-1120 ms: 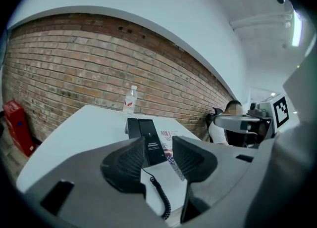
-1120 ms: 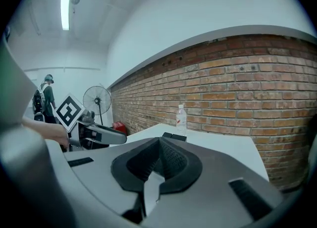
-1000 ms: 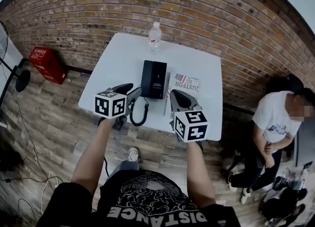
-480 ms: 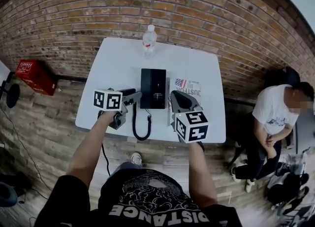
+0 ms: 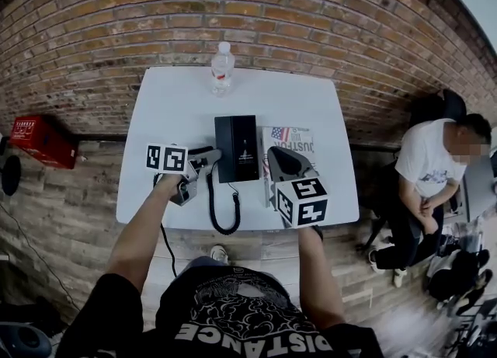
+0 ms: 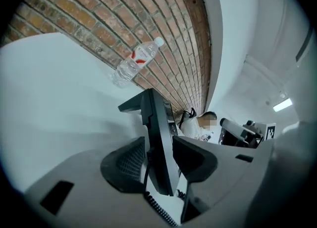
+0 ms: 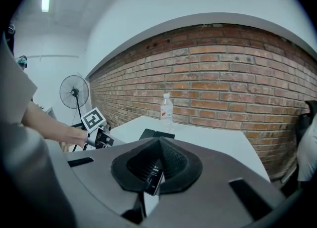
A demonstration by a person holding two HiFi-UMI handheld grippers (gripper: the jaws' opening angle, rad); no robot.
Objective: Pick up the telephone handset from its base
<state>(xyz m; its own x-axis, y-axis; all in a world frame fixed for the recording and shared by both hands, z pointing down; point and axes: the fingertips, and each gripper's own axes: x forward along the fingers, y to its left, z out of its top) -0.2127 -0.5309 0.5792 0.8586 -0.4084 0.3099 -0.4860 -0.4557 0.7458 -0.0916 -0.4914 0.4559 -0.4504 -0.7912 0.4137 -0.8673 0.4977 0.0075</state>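
Note:
A black telephone (image 5: pixel 238 148) lies in the middle of the white table (image 5: pixel 171 108), its coiled cord (image 5: pixel 221 210) looping toward the front edge. My left gripper (image 5: pixel 214 154) is at the phone's left edge. In the left gripper view the handset (image 6: pixel 156 113) runs between the jaws of the left gripper (image 6: pixel 158 142), which look shut on it while it still rests on the base. My right gripper (image 5: pixel 273 154) hovers over a flag-printed booklet (image 5: pixel 295 140). In the right gripper view, the pads of the right gripper (image 7: pixel 159 145) meet, with a thin printed sliver showing low between them.
A water bottle (image 5: pixel 222 68) stands at the table's far edge by the brick wall. A person (image 5: pixel 435 170) sits to the right of the table. On the floor at the left is a red crate (image 5: pixel 39 139). A fan (image 7: pixel 74 92) stands further left.
My left gripper has moved in from the front left to the phone's left edge. The right gripper has stayed over the booklet. The head view has shifted.

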